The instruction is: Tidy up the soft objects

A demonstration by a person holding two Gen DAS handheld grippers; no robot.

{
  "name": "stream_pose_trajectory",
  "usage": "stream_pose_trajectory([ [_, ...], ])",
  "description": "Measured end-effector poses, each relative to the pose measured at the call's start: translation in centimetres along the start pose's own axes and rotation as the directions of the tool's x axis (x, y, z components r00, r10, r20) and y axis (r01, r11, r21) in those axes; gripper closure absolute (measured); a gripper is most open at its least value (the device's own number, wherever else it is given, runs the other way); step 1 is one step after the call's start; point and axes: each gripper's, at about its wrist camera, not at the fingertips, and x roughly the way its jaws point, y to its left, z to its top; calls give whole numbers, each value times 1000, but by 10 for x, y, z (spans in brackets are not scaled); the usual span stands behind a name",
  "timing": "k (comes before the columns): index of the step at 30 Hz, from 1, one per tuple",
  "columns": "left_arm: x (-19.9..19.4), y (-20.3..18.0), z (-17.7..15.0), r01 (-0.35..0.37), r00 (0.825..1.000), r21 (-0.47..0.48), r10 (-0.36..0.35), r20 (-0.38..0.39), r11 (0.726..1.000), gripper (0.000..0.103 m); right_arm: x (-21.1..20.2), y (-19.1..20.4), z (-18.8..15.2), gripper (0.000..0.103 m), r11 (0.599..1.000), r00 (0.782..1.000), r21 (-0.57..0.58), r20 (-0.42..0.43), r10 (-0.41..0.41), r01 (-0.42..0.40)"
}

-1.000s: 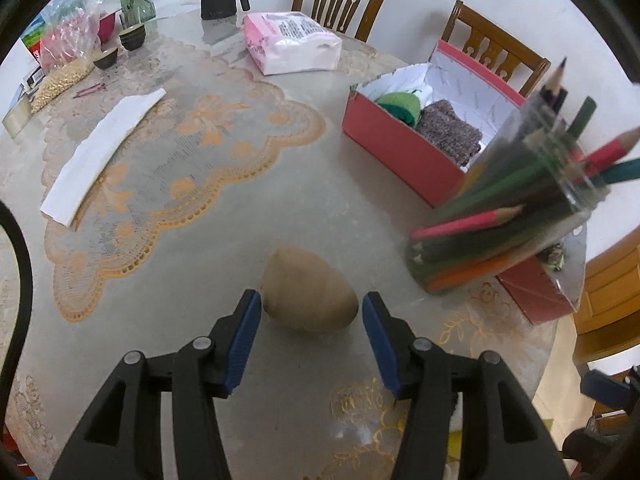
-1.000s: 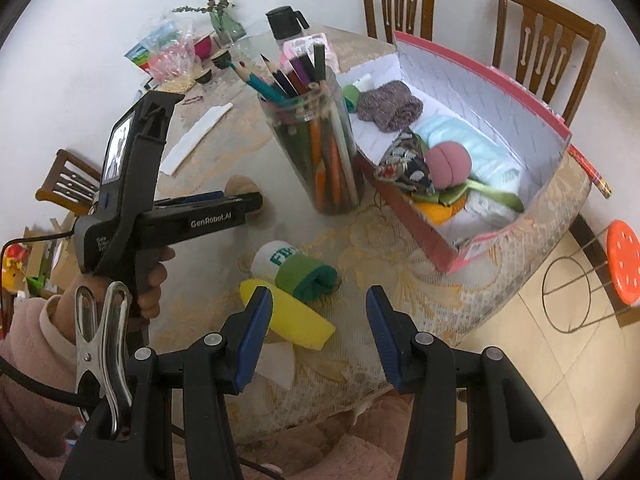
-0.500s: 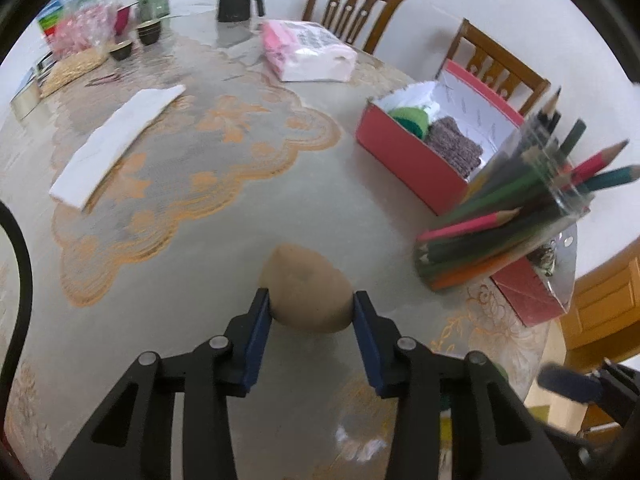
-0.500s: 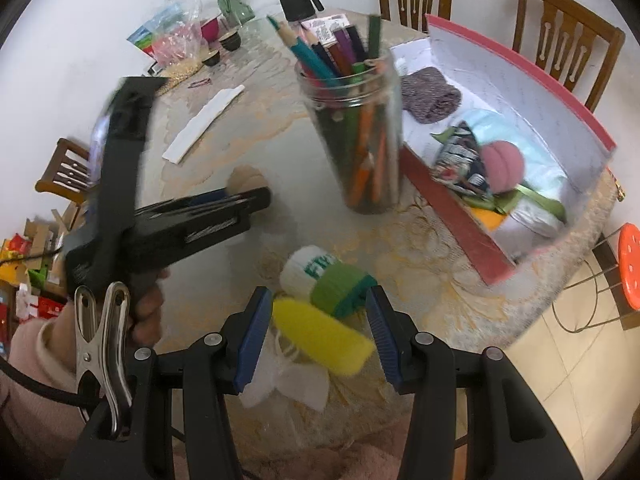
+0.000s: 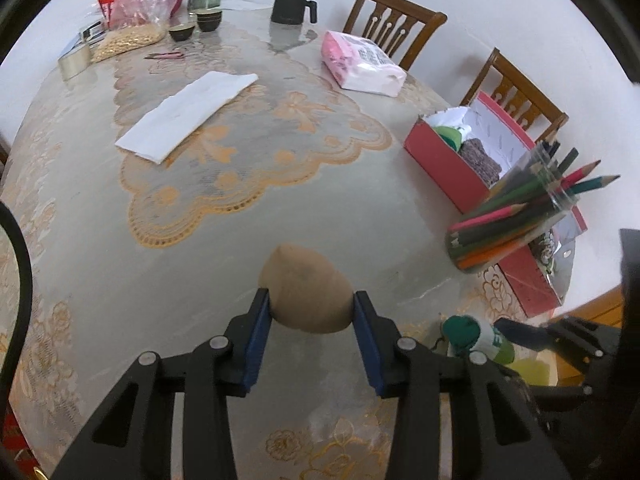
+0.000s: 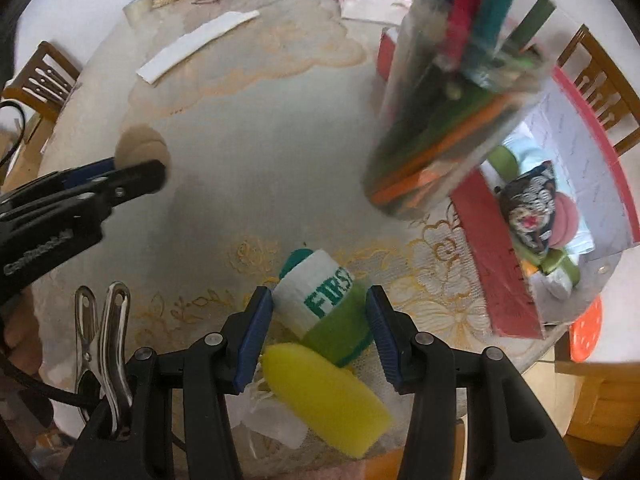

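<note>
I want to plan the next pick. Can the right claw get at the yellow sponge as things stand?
Probably not at once. The right claw is astride the rolled sock, which lies partly over the yellow sponge; the sponge sits nearer the table's edge, under the claw's arms.

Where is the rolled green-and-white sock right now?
In the right wrist view the rolled green-and-white sock lies near the table's front edge, between the right gripper's blue pads, resting partly on a yellow sponge.

I count two wooden chairs [image 5: 394,30] behind my table, two small bowls [image 5: 182,32], one black mug [image 5: 290,6], one red box [image 5: 448,168], one pencil jar [image 5: 516,224]
</note>
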Motion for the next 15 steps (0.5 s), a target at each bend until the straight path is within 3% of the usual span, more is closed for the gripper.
stream_pose_trajectory([
  [5,-10,8,-3,-8,1000,-23,8,12,1000,60,0,0,7,70,1000,999,13,23,28,-28],
  [15,-31,20,-13,-46,999,-54,48,21,997,60,-18,8,17,74,992,982,23,148,119,-124],
])
